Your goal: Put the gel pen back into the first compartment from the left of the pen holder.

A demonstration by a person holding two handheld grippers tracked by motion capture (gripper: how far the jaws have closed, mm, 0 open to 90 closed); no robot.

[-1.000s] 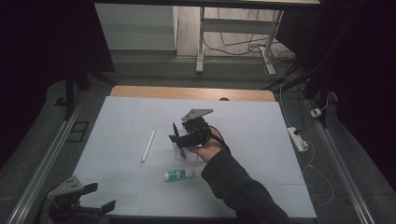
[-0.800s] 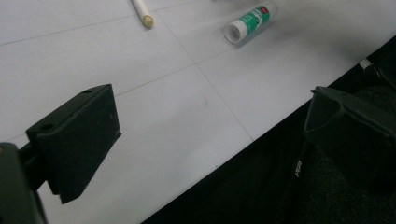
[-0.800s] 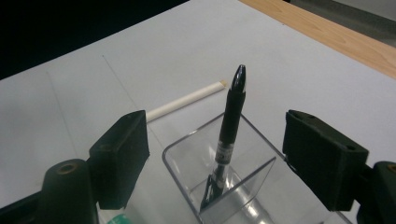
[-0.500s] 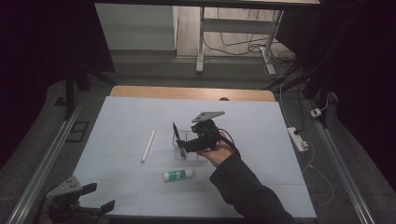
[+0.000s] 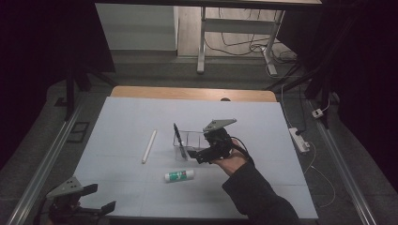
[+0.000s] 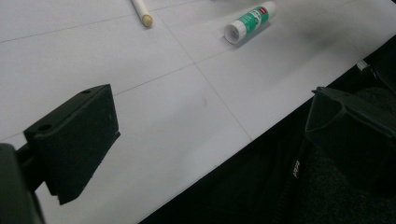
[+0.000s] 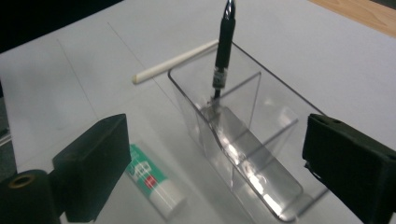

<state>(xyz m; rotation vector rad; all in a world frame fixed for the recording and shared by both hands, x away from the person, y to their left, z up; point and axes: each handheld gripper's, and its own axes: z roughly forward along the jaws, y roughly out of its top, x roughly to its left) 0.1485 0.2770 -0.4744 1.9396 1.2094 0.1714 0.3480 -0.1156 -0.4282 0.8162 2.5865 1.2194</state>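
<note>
Dim room, grey floor [image 5: 150, 70], perhaps carpet

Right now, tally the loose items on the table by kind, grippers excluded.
Clear divided organizer: 1
Black pen, standing in the organizer: 1
White stick, lying flat: 1
Green and white glue stick, lying flat: 1
Total: 4

A white flat sheet [image 5: 131, 122] covers the light wooden tabletop [image 5: 187, 93]. A white power strip [image 5: 298, 139] lies on the grey floor right of the table. Beyond stand 2 white metal legs [image 5: 202, 47] among dark loose cables [image 5: 239, 44].
</note>
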